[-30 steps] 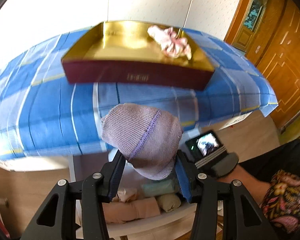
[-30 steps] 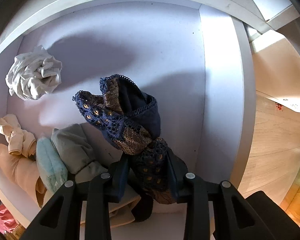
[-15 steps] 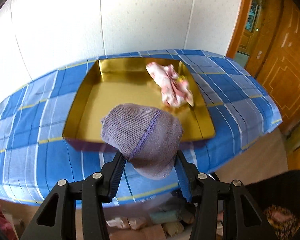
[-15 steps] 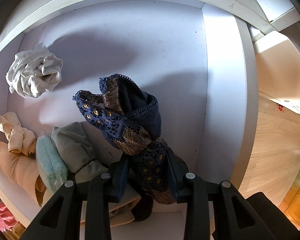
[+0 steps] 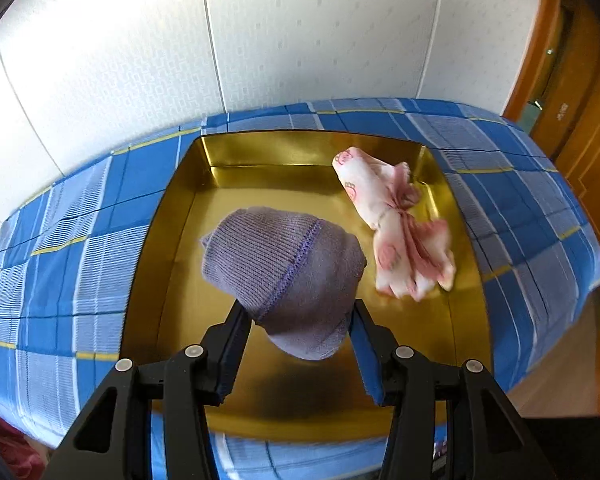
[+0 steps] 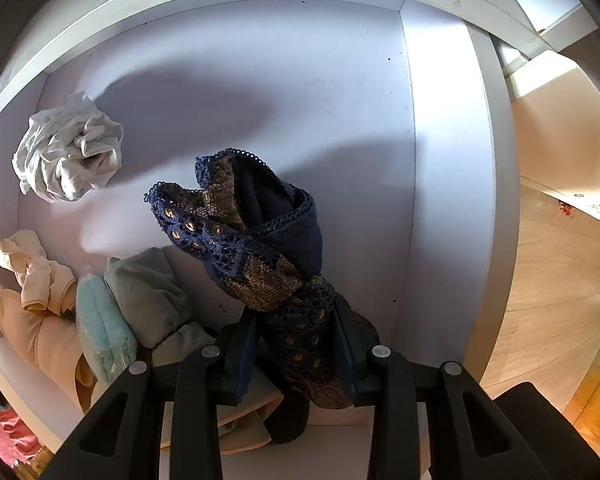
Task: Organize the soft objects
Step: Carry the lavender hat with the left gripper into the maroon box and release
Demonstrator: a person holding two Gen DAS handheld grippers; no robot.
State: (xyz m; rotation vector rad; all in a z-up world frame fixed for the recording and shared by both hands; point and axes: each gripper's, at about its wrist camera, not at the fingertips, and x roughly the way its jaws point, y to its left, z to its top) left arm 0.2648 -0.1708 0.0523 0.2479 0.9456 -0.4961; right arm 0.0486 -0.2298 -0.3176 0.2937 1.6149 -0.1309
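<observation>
Two grippers are each clamping a soft item. The left gripper (image 5: 298,334) is pinching a purple knit hat (image 5: 284,276), holding it above a gold tray (image 5: 180,216) that is sitting on a blue plaid cloth (image 5: 68,248); a pink-and-white bundled cloth (image 5: 400,236) is lying in the tray's right part. The right gripper (image 6: 296,344) is gripping a navy lace garment (image 6: 256,240) over a white drawer (image 6: 260,80), where a crumpled white cloth (image 6: 68,156) and folded beige (image 6: 32,300), teal (image 6: 100,328) and grey-green (image 6: 148,296) pieces are lying at the left.
</observation>
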